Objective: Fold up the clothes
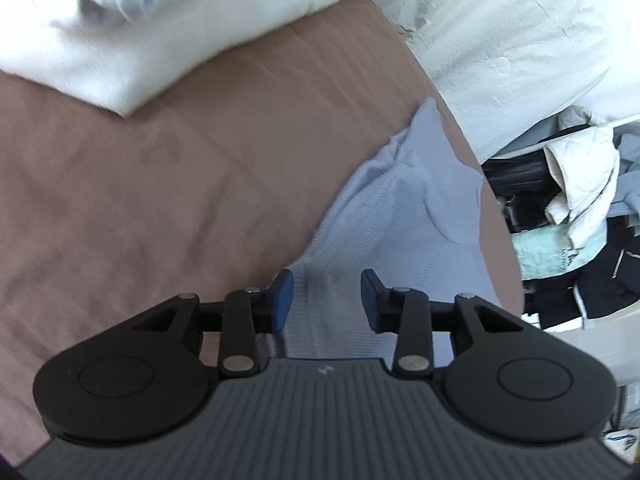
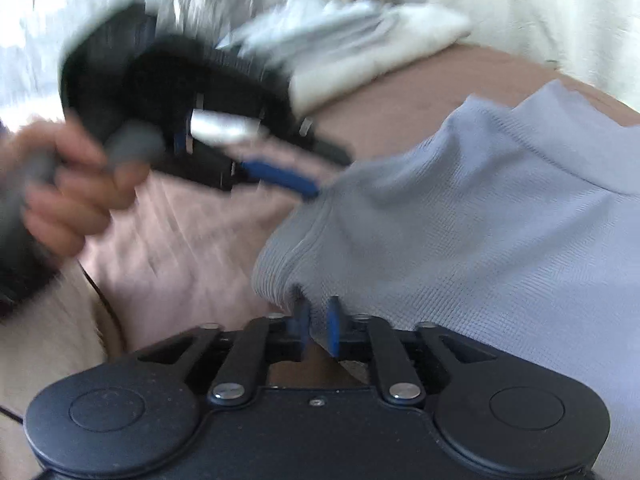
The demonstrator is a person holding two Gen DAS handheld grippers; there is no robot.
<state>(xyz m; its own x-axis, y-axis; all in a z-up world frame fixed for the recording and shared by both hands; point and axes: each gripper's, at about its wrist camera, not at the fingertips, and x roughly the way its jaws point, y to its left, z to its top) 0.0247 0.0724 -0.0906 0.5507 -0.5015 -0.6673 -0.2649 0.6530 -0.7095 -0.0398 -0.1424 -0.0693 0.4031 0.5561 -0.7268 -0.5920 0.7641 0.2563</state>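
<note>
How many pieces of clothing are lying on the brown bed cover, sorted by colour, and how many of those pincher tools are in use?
Grey-blue garments: 1, the grey-blue top, pinched by the right gripper.
White garments: 1, the folded white garment.
Grippers: 2, counting the left gripper, jaws apart over the top.
Total: 4, on the brown bed cover.

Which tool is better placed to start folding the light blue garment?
The right tool, probably: its jaws are already pinched on the light blue garment edge. The left tool is open, with the cloth between its pads but not gripped.
</note>
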